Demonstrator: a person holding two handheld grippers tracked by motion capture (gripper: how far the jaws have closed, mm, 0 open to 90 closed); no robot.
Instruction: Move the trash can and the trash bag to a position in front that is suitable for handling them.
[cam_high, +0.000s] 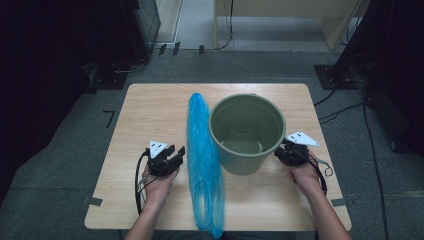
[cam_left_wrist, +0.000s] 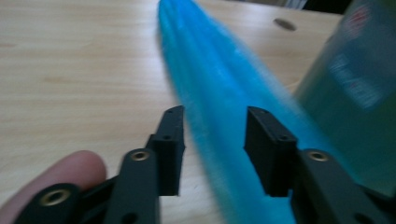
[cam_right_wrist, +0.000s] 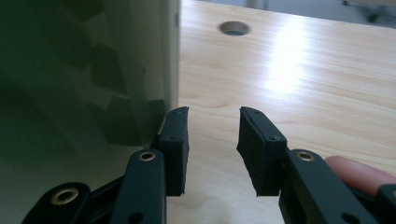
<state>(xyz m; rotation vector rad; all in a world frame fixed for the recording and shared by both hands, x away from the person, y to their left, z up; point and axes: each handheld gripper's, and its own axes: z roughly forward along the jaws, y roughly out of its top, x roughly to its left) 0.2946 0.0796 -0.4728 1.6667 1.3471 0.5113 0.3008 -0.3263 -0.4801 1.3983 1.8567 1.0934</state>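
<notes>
A long blue plastic bag (cam_high: 202, 155) lies stretched from the table's far side to its near edge, just left of an upright green bucket (cam_high: 245, 164). My left gripper (cam_high: 176, 150) sits on the bag's left side, pointing at it. In the left gripper view its jaws (cam_left_wrist: 215, 116) stand apart, with the blue bag (cam_left_wrist: 219, 70) running beyond the gap and the pads not pressing on it. My right gripper (cam_high: 279, 153) is beside the bucket's right wall. In the right gripper view it (cam_right_wrist: 214, 114) is open over bare wood, the bucket (cam_right_wrist: 84, 70) close on its left.
The light wooden table (cam_high: 150, 110) has a round hole (cam_right_wrist: 233, 28) in its top beyond the bucket. Tape marks sit at its near corners. Dark equipment and cables lie on the floor around it. A pale wooden bench stands at the back.
</notes>
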